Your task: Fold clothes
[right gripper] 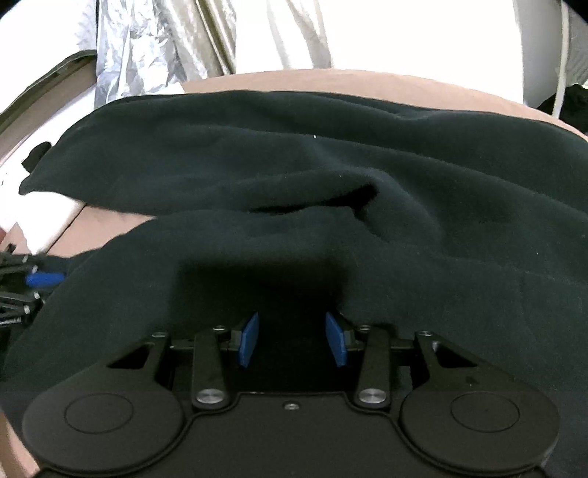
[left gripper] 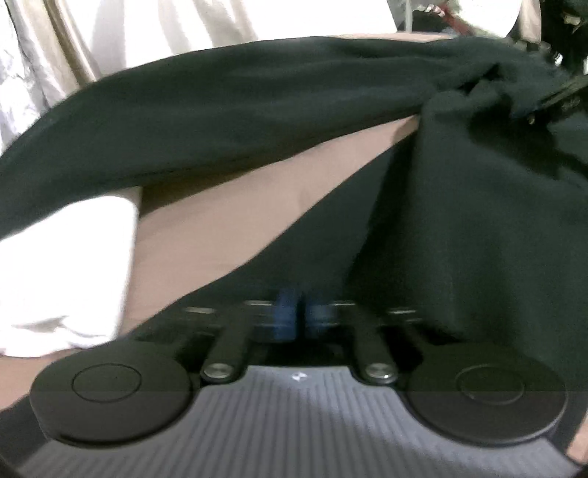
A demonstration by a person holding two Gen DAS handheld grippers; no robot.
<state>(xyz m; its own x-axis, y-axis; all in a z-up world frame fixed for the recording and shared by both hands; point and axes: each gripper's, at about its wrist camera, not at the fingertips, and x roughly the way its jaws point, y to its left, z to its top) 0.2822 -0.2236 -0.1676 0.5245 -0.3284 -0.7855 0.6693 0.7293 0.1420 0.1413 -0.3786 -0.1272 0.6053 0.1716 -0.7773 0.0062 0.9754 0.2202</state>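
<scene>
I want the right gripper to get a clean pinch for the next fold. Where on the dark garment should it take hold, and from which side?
Probably the raised fold ridge of the dark garment, straight ahead of the right gripper. Come down from above with the open jaws straddling the ridge: it stands proud of the brown surface, so the pads can likely close on cloth alone. Flat areas offer nothing to pinch.

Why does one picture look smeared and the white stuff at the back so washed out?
Left wrist view: motion blur smears the left gripper with its blue pads and softens the dark garment. Right wrist view: sharper, the right gripper crisp, its shadow on the garment. Both views: the white fabric behind is overexposed, and the fisheye lens bows straight edges.
</scene>
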